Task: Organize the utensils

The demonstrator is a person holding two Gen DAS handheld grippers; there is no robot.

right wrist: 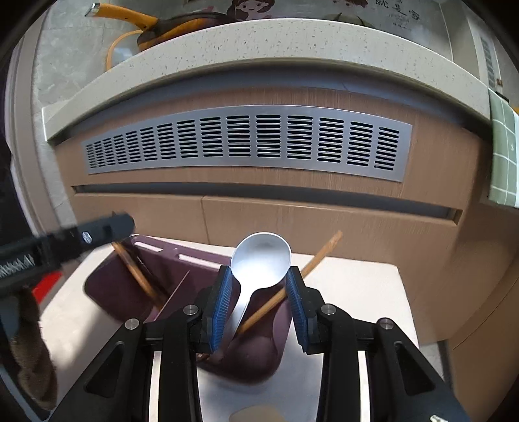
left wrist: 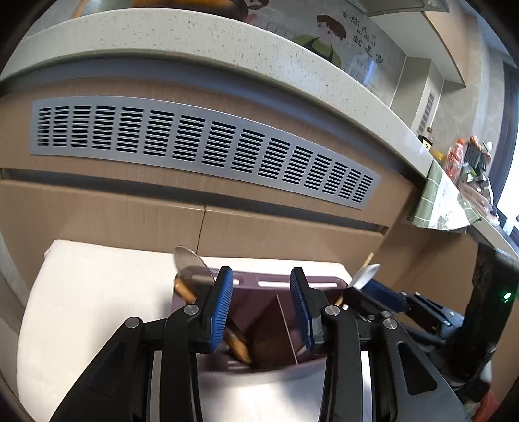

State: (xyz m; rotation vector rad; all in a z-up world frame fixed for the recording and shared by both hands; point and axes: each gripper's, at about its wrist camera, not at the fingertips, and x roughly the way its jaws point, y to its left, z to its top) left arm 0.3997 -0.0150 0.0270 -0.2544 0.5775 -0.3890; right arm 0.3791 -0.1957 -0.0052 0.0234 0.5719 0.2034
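A purple utensil holder with an inner divider stands on a white surface. My left gripper hangs open over its middle, with nothing between the pads. A metal spoon and brown chopsticks lean in the left compartment, just outside my left finger. In the right wrist view my right gripper is open around a pale spoon and a wooden chopstick, which both stand in the holder. The spoon's bowl sits right at the fingertips. One finger of the left gripper shows at the left.
A wooden cabinet front with a grey vent grille rises just behind the holder, under a speckled countertop. A green checked cloth hangs over the counter at the right. An orange-handled pan sits on top. A brown furry sleeve is at the left.
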